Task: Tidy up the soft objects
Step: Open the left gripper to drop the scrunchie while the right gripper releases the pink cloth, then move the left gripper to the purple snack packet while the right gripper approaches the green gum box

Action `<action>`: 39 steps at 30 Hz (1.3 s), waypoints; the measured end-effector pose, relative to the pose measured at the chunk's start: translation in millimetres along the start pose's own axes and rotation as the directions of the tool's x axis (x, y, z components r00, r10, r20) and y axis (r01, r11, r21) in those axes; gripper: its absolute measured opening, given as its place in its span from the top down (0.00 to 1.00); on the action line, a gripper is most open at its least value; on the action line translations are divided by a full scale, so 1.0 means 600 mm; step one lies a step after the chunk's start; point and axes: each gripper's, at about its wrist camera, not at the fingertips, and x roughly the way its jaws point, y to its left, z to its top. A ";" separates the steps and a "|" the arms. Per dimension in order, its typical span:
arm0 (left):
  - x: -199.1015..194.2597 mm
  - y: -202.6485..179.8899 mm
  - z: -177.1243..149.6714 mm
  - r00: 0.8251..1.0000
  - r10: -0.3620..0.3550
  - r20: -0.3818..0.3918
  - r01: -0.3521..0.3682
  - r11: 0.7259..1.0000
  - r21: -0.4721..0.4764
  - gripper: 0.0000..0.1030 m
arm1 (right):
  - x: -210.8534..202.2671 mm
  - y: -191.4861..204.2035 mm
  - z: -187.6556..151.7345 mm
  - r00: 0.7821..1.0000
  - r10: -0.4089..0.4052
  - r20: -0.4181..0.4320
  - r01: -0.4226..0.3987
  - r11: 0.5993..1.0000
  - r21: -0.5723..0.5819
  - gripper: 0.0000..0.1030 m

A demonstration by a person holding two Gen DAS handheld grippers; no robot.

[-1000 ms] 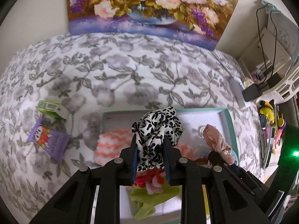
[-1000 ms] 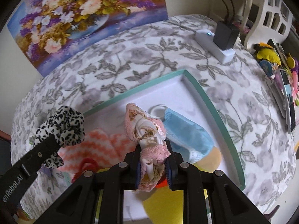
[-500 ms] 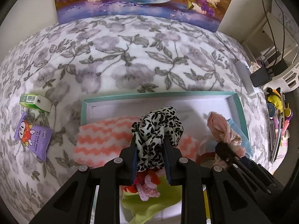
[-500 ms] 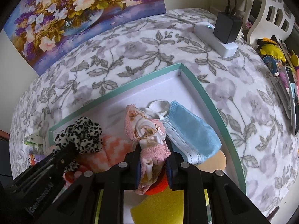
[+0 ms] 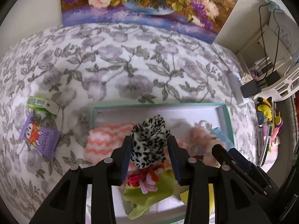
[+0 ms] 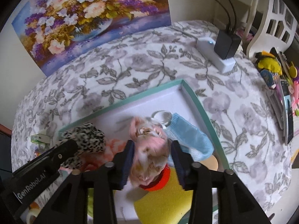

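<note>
A black-and-white leopard scrunchie [image 5: 149, 141] sits between the fingers of my left gripper [image 5: 150, 142]. The jaws are opening and no longer pinch it, though it still fills the gap. A pink floral scrunchie [image 6: 149, 149], blurred, hangs between the fingers of my right gripper [image 6: 152, 147]. Those jaws are opening too, with a sliver of space on the right side. Both grippers point down over the white tray with the teal rim [image 5: 227, 115]. The tray holds a coral zigzag sock [image 5: 106, 138], a blue face mask [image 6: 188, 136], a yellow cloth [image 6: 164, 196] and a green cloth [image 5: 149, 196].
The tray lies on a grey floral bedspread [image 5: 130, 65]. A purple wipes pack [image 5: 40, 138] and a green box [image 5: 42, 105] lie left of the tray. A power strip with a black adapter [image 6: 220, 56] sits at the right, with clutter beyond the bed's edge. A flower painting [image 5: 149, 5] leans on the wall.
Both pairs of jaws have spread apart. The leopard and pink scrunchies were pinched tight before; both now sit loose between the fingers, and the pink one has sunk and blurred.
</note>
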 end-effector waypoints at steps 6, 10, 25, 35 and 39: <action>-0.046 0.010 0.011 0.998 -0.013 0.059 0.014 1.000 -0.002 0.38 | -0.034 0.003 0.007 0.999 -0.009 0.045 0.010 1.000 -0.018 0.44; -0.066 0.020 0.016 0.995 0.011 0.100 -0.010 1.000 -0.009 0.26 | -0.052 0.001 0.009 0.997 -0.010 0.076 0.011 1.000 -0.015 0.33; -0.076 0.102 0.031 0.966 0.204 0.158 -0.191 0.977 -0.092 0.15 | -0.056 0.000 0.010 0.995 -0.044 0.092 0.048 0.998 -0.040 0.00; -0.090 0.175 0.040 0.953 0.259 0.160 -0.233 0.959 -0.162 0.15 | -0.057 0.011 0.009 0.994 -0.049 0.094 0.055 0.997 -0.062 0.00; -0.100 0.206 0.041 0.947 0.279 0.161 -0.247 0.950 -0.190 0.15 | -0.055 0.024 0.008 0.995 -0.047 0.091 0.054 0.996 -0.073 0.00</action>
